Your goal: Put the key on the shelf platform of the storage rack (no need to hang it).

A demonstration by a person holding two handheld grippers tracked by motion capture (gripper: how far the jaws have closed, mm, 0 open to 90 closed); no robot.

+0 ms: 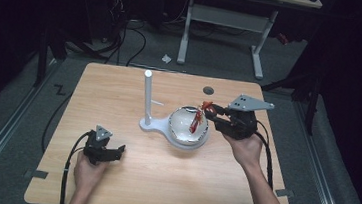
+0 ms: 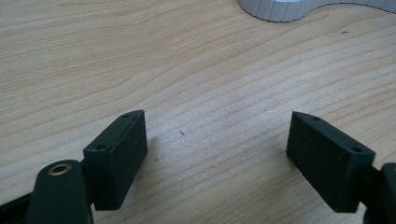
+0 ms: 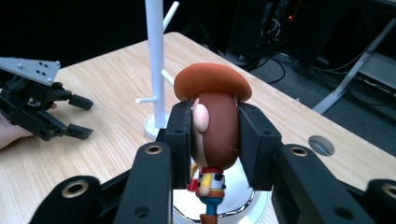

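- pale wood, with a fine grain, is making up the one table (image 1: 161, 180), a rounded rectangle with a small round hole (image 1: 208, 90) near its far edge.
- one cowboy figure (image 3: 212, 130) of smooth plastic, with a brown hat, is hanging head-up over the bowl (image 1: 179, 127); the right gripper (image 3: 215, 140) is pinching its round head between both black pads.
- one bowl, white inside with a shiny rim, is sitting mid-table, touching the base of the stand (image 1: 147, 99).
- one white stand, a thin upright pole with short pegs on a flat base, is rising just left of the bowl.
- two grippers are in use; the left gripper (image 2: 215, 149) is resting low over bare wood near the front left, jaws spread with nothing between them.
- grey floor, dark cables and the white legs of another desk (image 1: 259, 54) are lying beyond the table in a dim room.
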